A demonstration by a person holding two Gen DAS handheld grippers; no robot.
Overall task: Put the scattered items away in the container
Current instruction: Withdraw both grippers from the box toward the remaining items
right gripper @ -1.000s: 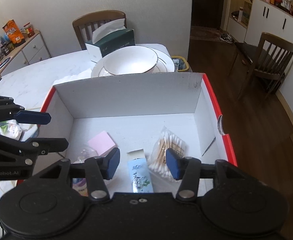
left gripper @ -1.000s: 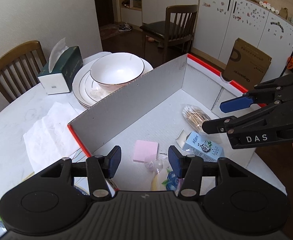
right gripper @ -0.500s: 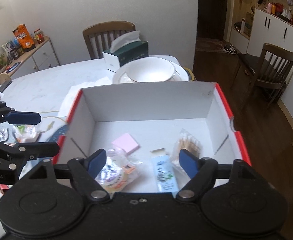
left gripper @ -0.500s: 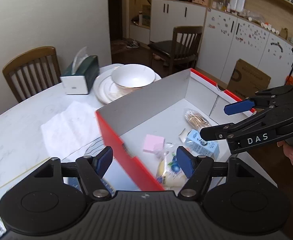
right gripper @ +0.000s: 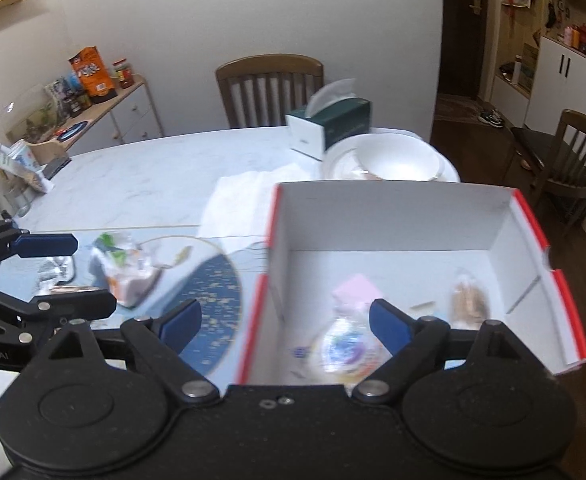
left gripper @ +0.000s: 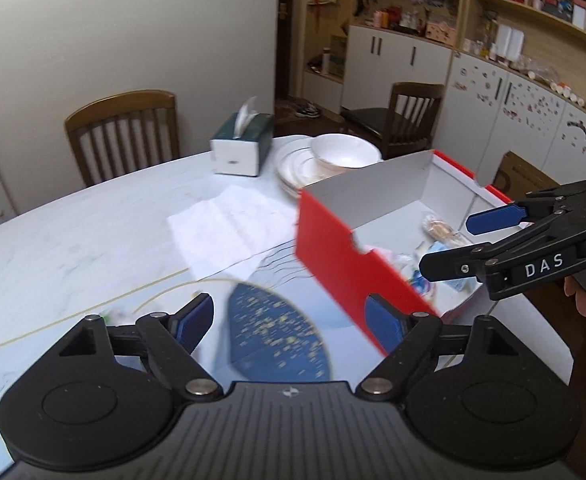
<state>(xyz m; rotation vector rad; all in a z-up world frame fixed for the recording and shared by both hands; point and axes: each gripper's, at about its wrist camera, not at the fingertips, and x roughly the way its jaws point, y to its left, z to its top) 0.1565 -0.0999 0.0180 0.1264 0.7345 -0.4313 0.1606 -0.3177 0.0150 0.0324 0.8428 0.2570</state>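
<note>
Grippers first: the left gripper (left gripper: pixel 289 320) and right gripper (right gripper: pixel 285 320) both hang with jaws apart, holding nothing. Just beyond the right one, the red box (right gripper: pixel 533 216) already holds a snack packet (right gripper: pixel 345 350), a pink pad (right gripper: pixel 357 290) and a cotton-swab bag (right gripper: pixel 469 300). Left outside, at about ten o'clock in the right wrist view, a wrapped snack (right gripper: pixel 123 270) and a foil packet (right gripper: pixel 55 270) lie on the table (right gripper: pixel 141 176). Judging by that, most is done; these two remain.
</note>
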